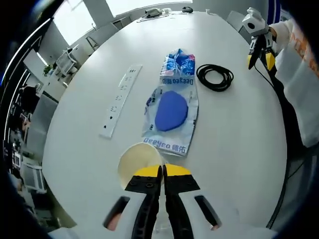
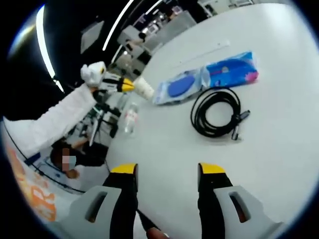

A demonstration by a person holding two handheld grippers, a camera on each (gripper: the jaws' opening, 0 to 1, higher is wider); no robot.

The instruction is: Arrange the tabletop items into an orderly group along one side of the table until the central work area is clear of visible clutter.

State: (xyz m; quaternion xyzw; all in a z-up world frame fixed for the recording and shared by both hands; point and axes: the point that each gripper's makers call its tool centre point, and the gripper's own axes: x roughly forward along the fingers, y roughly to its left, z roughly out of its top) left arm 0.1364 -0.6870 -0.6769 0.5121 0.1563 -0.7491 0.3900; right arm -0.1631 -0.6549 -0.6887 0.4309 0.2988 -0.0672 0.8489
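While the left gripper (image 1: 163, 172) sits clenched on the rim of a paper cup (image 1: 138, 160), the rest of the tabletop stock lies ahead of it on the white table (image 1: 239, 144).

Item 1: paper cup. Pale, mouth toward the camera, pinched at its near edge between the yellow-tipped jaws. The right gripper view shows the same cup (image 2: 144, 87) held at the table edge, just beside the end of the packet.

Item 2: plastic packet (image 1: 172, 104). Clear/blue wrapper w/ a blue round pad inside. Long axis runs straight away from the left gripper, near end just beyond the cup. Seen also in the right gripper view (image 2: 209, 77).

Item 3: power strip (image 1: 120, 99). White, long, lies roughly parallel to the packet, on its left, apart from it.

Item 4: black cable coil (image 1: 215, 77). Right of the packet's far half, apart from it. In the right gripper view the coil (image 2: 216, 112) lies directly ahead of the right gripper (image 2: 167, 172), plug ends at its right side.

Item 5: plastic bottle (image 2: 130, 118). Clear; looks to be below the table edge, can't tell on what.

Right gripper: released, jaws wide apart, nothing between them, hovering over bare table.

Key relation: coil is nearest to the right gripper, straight along its jaws; packet and strip are nearer the left, which is occupied. Judgement: right takes the coil next; central area not yet cleared.
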